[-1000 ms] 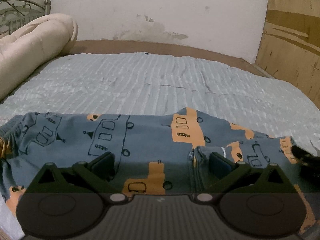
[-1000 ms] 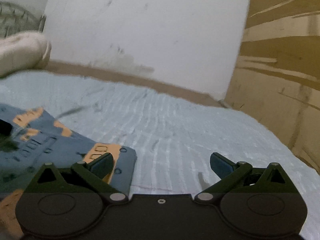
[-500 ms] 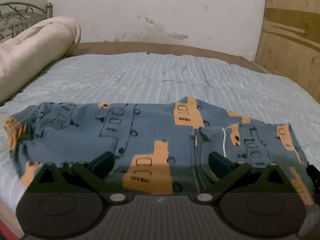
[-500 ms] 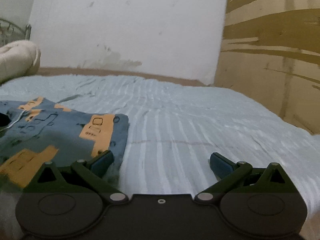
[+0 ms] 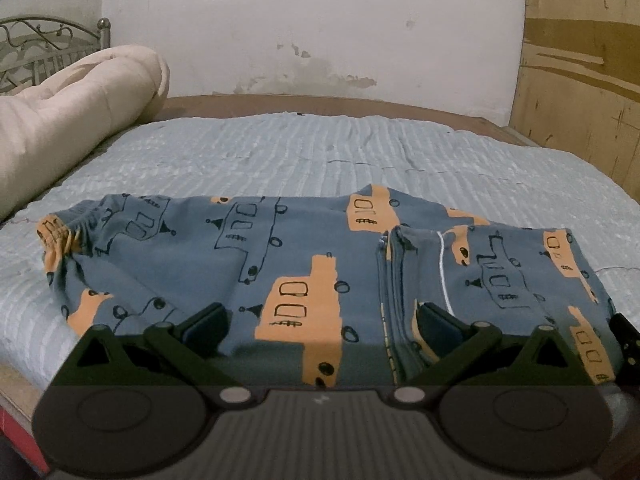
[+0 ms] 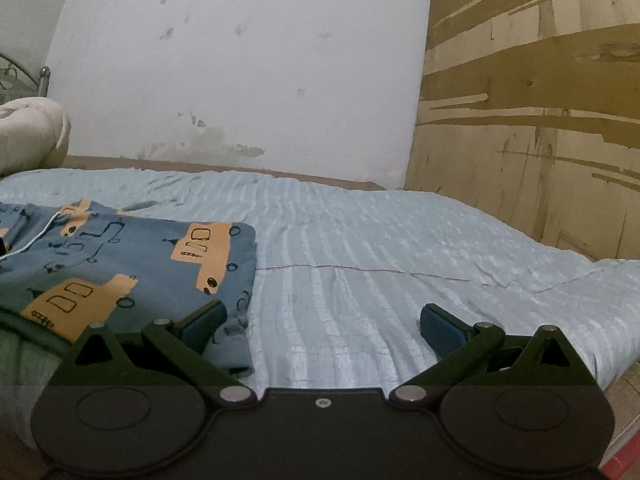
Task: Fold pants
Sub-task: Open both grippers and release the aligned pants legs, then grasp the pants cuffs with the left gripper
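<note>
Blue pants (image 5: 280, 256) printed with orange vehicles lie flat on the pale blue bed cover (image 5: 320, 152), waistband at the left and a folded layer on top at the right. My left gripper (image 5: 320, 322) is open just in front of the pants' near edge, holding nothing. In the right wrist view the pants' (image 6: 132, 264) right end lies at the left. My right gripper (image 6: 320, 320) is open over the bare cover, its left finger (image 6: 202, 322) beside the pants' corner. The right gripper's dark edge (image 5: 626, 340) shows in the left wrist view.
A rolled cream quilt (image 5: 68, 116) lies at the back left by a metal headboard (image 5: 40, 40). A white wall (image 5: 312, 24) stands behind the bed and a plywood panel (image 6: 532, 120) on the right. The bed's near edge (image 5: 16, 392) is low left.
Both grippers have pulled back toward the near edge and risen a little. More of the pants shows now, lying still on the cover. Both stayed open.
</note>
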A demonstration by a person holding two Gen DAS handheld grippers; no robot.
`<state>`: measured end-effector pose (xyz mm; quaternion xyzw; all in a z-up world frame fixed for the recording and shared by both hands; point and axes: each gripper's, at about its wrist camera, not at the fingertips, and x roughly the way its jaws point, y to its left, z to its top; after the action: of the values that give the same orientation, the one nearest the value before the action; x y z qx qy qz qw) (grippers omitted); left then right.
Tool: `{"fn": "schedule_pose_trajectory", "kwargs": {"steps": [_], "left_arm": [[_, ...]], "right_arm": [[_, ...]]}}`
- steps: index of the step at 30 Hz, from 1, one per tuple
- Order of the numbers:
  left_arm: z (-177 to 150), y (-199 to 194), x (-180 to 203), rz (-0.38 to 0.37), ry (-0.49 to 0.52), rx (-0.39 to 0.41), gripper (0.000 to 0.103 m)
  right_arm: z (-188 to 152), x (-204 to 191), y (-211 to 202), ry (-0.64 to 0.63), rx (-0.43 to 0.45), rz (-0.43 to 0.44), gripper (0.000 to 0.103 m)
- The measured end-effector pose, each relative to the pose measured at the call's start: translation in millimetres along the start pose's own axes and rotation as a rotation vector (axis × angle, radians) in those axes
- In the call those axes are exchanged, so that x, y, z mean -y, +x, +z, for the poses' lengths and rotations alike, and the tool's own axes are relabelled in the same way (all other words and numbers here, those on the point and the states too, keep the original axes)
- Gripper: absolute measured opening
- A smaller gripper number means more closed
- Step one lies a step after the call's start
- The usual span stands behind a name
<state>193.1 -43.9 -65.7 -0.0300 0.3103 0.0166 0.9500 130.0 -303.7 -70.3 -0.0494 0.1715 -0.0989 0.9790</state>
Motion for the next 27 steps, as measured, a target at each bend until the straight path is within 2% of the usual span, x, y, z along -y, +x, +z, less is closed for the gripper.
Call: {"fn": "schedule_pose_trajectory", "kwargs": {"steps": [24,27], "left_arm": [[-6.0,0.5,1.3,0.005,0.012,0.019,0.103],[0.0,-1.4,-2.4,-0.01,0.002,0.0,0.102]], "right_arm": [[-7.7,-2.8,-1.7,-0.001,0.04,-0.02,0.102],[-8.3,-3.8,-2.3,-0.004,0.045,-0.024,0.102]]}}
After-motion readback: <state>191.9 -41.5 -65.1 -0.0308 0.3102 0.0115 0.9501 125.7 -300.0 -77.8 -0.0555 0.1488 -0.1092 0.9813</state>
